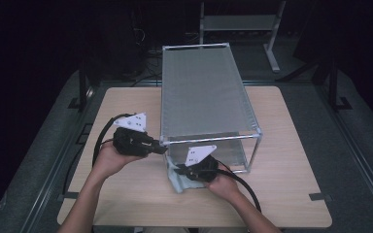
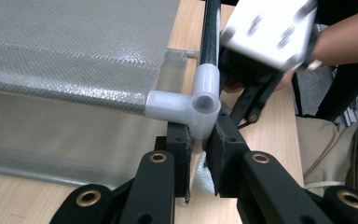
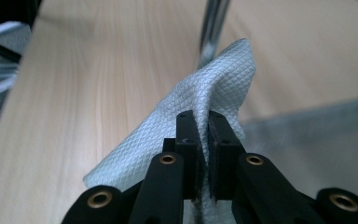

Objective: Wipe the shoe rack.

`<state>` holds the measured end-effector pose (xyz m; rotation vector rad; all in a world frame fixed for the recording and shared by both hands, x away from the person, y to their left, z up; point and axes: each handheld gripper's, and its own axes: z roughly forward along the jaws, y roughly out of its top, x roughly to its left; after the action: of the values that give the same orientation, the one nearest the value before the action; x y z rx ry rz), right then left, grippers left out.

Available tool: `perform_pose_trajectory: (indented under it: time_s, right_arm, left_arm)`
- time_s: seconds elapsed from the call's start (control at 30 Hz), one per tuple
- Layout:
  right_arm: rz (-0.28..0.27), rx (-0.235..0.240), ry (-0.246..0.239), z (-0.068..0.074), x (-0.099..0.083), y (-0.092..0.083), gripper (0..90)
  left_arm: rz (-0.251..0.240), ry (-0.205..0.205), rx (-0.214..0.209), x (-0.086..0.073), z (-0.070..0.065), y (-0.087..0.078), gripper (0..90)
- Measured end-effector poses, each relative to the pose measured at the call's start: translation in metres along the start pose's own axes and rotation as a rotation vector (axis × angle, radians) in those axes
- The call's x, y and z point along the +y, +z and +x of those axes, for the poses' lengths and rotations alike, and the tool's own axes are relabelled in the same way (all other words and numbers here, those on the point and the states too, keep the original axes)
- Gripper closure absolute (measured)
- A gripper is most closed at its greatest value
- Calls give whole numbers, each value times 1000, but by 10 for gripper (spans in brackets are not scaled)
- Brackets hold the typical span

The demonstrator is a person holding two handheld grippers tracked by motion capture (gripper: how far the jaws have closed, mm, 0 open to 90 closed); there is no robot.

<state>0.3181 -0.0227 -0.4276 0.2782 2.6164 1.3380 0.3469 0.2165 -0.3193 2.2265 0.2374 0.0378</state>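
High view, left tongs point(image 1: 161, 149) clamping rack point(image 1: 204, 87) corner joint, right tongs point(image 1: 181, 172) pinching cloth point(image 1: 177, 180), no legible writing.

A pale, waffle-textured cloth point(image 3: 214, 88) hangs crumpled at the rack's near corner. The two-tier mesh rack point(image 1: 201, 92) stands upright on the table.

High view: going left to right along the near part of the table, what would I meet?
Left tongs clamped on the rack's corner joint → right tongs pinching the pale cloth → the rack's near right leg.
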Motion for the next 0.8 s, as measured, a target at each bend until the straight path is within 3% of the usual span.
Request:
perform_pose_trajectory:
  time_s: [0.27,0.37,0.57,0.63,0.67,0.73,0.8]
  right_arm:
    - [-97,-59,-83,10,34,-22,843]
    - [-72,-54,-69,7,31,-16,845]
    - [51,-19,-22,5,1,16,844]
    - [36,-31,-21,6,2,14,845]
    - [-6,-56,-35,6,7,7,845]
    - [-32,-70,-40,6,13,1,844]
    - [-27,-74,-46,6,13,2,844]
  left_arm:
    - [13,-1,3,1,0,0,796]
    - [12,-1,5,1,-1,0,796]
    - [4,0,3,0,-1,0,797]
    - [3,1,3,0,0,0,798]
    - [4,3,3,0,0,0,797]
    - [3,1,4,0,0,0,798]
    - [4,2,6,0,-1,0,797]
